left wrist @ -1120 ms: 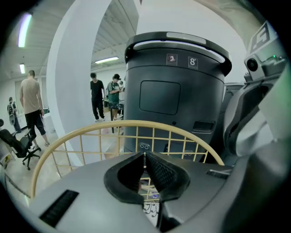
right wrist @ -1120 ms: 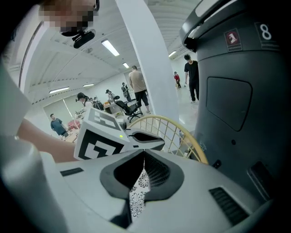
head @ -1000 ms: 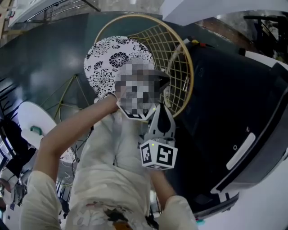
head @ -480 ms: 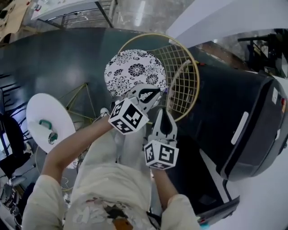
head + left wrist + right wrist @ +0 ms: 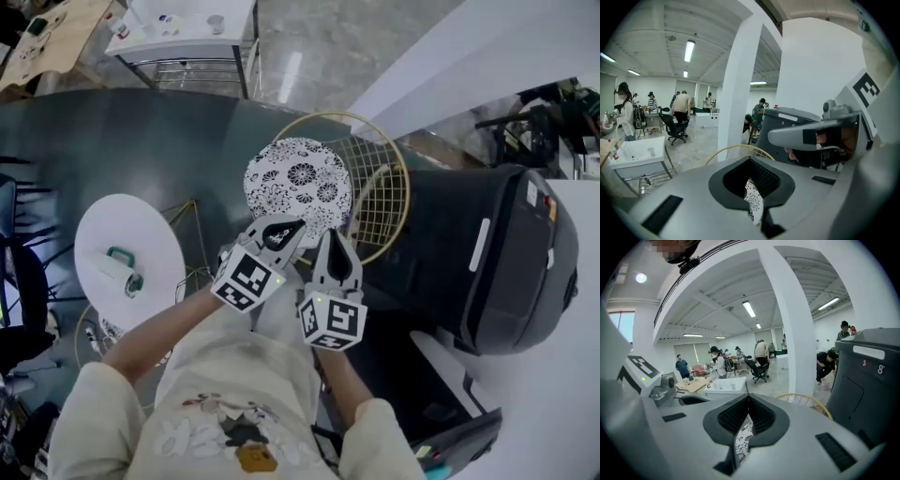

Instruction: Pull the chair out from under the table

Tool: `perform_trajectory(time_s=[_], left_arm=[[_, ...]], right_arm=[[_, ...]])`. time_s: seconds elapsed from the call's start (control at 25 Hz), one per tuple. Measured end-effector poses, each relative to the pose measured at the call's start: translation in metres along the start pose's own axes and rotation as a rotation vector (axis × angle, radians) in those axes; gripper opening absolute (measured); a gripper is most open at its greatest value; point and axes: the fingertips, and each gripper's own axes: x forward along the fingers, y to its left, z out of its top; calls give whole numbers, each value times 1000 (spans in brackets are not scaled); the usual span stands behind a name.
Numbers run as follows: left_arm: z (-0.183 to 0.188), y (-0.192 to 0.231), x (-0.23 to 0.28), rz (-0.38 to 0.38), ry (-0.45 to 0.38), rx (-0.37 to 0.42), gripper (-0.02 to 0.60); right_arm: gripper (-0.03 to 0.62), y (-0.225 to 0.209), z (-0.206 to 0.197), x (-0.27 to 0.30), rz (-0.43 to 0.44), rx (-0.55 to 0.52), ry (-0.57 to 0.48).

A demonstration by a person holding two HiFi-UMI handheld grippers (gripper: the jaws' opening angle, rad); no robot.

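The chair has a round black-and-white flowered seat [image 5: 298, 187] and a curved gold wire back [image 5: 380, 197]. It stands on dark carpet, to the right of a small round white table [image 5: 127, 262] and apart from it. My left gripper [image 5: 281, 230] and right gripper [image 5: 335, 246] hang side by side over the seat's near edge, both shut on nothing. In the left gripper view the left gripper [image 5: 750, 158] points over the gold back [image 5: 740, 149]. The right gripper [image 5: 748, 397] shows the gold back [image 5: 806, 399] to its right and the flowered seat [image 5: 742, 439] below the jaws.
A big dark grey machine [image 5: 487, 253] stands right behind the chair back. A white pillar [image 5: 736, 93] rises beyond it. A white metal-framed table [image 5: 187, 28] is farther off. A green-handled item [image 5: 120, 272] lies on the round table. People stand in the distance.
Both grippers have risen and drawn back from the wire back; they now point out into the room. In the head view the chair lies farther off. The jaws stayed shut.
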Motion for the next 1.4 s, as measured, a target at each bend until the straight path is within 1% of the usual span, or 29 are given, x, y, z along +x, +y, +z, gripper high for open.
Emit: perform_trajectory(time_s=[0.12,0.32,0.56,0.72,0.8,0.92,1.0,1.12,1.24,1.4], left_arm=[[-6,-7,-36,4,1,6,8],[-2,-13,-89,39,-39,4,8],[1,-8,-150,94,-103,-104,8],[1,-7,-184,131,-142,-120,8],[-3,-10,-194,143,-148,-120,8],[-14,-17,-204,127,-131,-124,8],[-18,-18,-212,123,-128,-109,8],[-18,-15,-224,142,-145,-86,8],[-20,-6,-230,169,-150,-108,8],[-19,2,-242,201,-163,-134,9]], right_arm=[[9,29,12,-15,25,-24,-29],[9,66,24,-36,63,-60,-62],[9,107,22,-59,103,-85,-75],[9,138,22,-70,136,-96,-82],[9,149,23,-74,146,-90,-90],[9,163,21,-79,159,-99,-99],[9,173,15,-83,172,-112,-93],[9,190,5,-87,192,-116,-66],[9,206,2,-88,221,-116,-57],[9,224,8,-91,252,-134,-71]])
